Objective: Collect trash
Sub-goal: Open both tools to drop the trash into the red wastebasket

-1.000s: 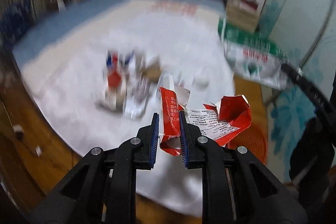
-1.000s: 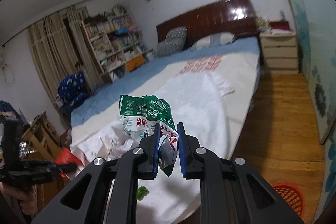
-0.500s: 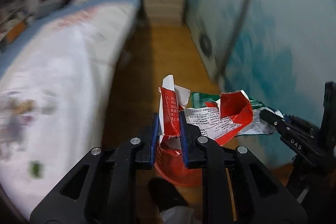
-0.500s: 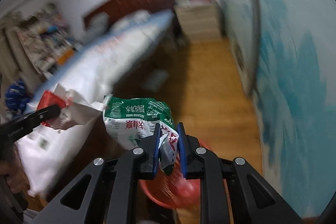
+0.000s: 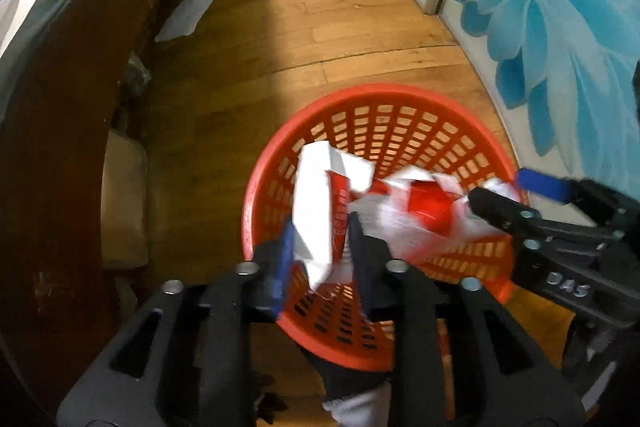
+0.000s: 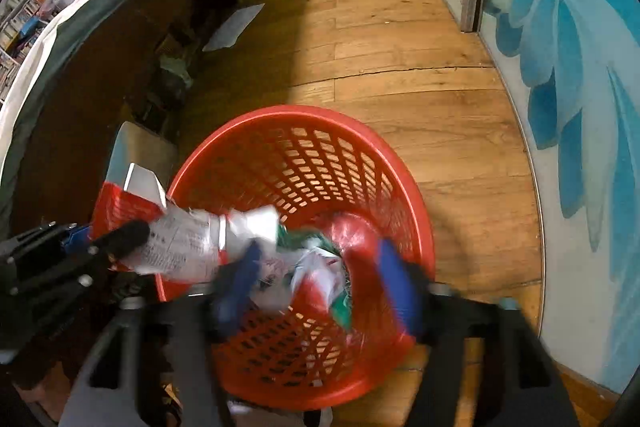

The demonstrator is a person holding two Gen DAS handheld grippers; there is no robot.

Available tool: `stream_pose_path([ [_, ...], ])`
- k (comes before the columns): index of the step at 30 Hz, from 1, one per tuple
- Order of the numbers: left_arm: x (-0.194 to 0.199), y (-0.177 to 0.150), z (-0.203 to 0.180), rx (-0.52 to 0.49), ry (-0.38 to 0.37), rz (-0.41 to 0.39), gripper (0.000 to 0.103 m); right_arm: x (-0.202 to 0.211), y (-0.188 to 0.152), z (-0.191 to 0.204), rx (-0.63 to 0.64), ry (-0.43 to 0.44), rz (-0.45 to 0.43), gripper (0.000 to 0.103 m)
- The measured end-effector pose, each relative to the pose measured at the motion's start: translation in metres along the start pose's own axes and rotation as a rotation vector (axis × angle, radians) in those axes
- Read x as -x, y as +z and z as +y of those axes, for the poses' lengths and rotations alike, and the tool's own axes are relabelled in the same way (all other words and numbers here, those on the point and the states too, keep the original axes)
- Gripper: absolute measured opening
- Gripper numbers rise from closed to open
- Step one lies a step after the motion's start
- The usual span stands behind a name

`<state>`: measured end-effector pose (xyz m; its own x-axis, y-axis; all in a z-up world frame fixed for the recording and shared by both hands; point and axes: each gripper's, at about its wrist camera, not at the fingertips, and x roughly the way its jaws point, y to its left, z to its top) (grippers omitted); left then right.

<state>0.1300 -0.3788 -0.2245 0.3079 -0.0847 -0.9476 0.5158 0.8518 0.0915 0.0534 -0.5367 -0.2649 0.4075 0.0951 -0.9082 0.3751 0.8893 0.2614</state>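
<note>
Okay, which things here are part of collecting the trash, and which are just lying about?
Part of the job:
- red and white wrapper, between the left tongs, which have just been opening
- green and white wrapper, dropping from the right tongs, just opened
- red basket

Lying about:
- sheet of paper on the floor
- bed

Readable text:
- "DAS": raised letters on black body of right gripper, seen in left wrist view.
- Red and white wrapper: rows of small dark print on white panel, too blurred to read in either view.
- Green and white wrapper: printing blurred, illegible.
- No other legible labels, numbers, signs.
</note>
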Motion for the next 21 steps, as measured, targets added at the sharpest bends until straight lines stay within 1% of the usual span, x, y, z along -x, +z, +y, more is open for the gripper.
stream_pose_path([
  [1, 0.002, -0.001, 0.002, 0.003, -0.007, 0.002, 0.054, 0.003, 0.001, -0.001, -0.005, -0.012, -0.019, 0.074],
  [2, 0.003, -0.002, 0.004, 0.011, -0.021, -0.003, 0.060, 0.007, 0.002, 0.000, -0.012, -0.018, -0.034, 0.074],
  [3, 0.007, -0.003, 0.007, 0.019, -0.024, -0.010, 0.066, 0.012, 0.002, -0.002, -0.019, -0.020, -0.047, 0.077],
  [4, -0.002, 0.003, 0.002, 0.025, -0.025, -0.016, 0.068, 0.021, 0.003, -0.003, -0.026, -0.021, -0.067, 0.078],
  [7, 0.007, 0.005, 0.009, 0.030, -0.030, -0.024, 0.068, 0.050, 0.009, -0.004, -0.028, 0.000, -0.123, 0.078],
  [8, 0.020, 0.003, 0.013, 0.033, -0.031, -0.043, 0.068, 0.061, 0.012, -0.002, -0.023, 0.010, -0.140, 0.078],
  [10, 0.052, -0.001, 0.022, 0.043, -0.037, -0.104, 0.068, 0.097, 0.018, 0.013, 0.011, 0.045, -0.197, 0.078],
  [12, 0.103, -0.012, 0.037, 0.055, -0.035, -0.194, 0.069, 0.130, 0.022, 0.031, 0.052, 0.082, -0.244, 0.078],
  [13, 0.124, -0.016, 0.043, 0.061, -0.029, -0.228, 0.072, 0.155, 0.025, 0.048, 0.094, 0.100, -0.284, 0.078],
  [15, 0.185, -0.035, 0.065, 0.100, 0.015, -0.327, 0.078, 0.192, 0.026, 0.078, 0.157, 0.127, -0.339, 0.078],
  [18, 0.258, -0.065, 0.096, 0.160, 0.059, -0.439, 0.084, 0.246, 0.024, 0.127, 0.243, 0.169, -0.413, 0.078],
  [19, 0.283, -0.077, 0.108, 0.180, 0.092, -0.472, 0.085, 0.268, 0.021, 0.150, 0.280, 0.186, -0.443, 0.078],
  [21, 0.325, -0.103, 0.136, 0.228, 0.143, -0.533, 0.085, 0.297, 0.017, 0.181, 0.325, 0.209, -0.483, 0.078],
])
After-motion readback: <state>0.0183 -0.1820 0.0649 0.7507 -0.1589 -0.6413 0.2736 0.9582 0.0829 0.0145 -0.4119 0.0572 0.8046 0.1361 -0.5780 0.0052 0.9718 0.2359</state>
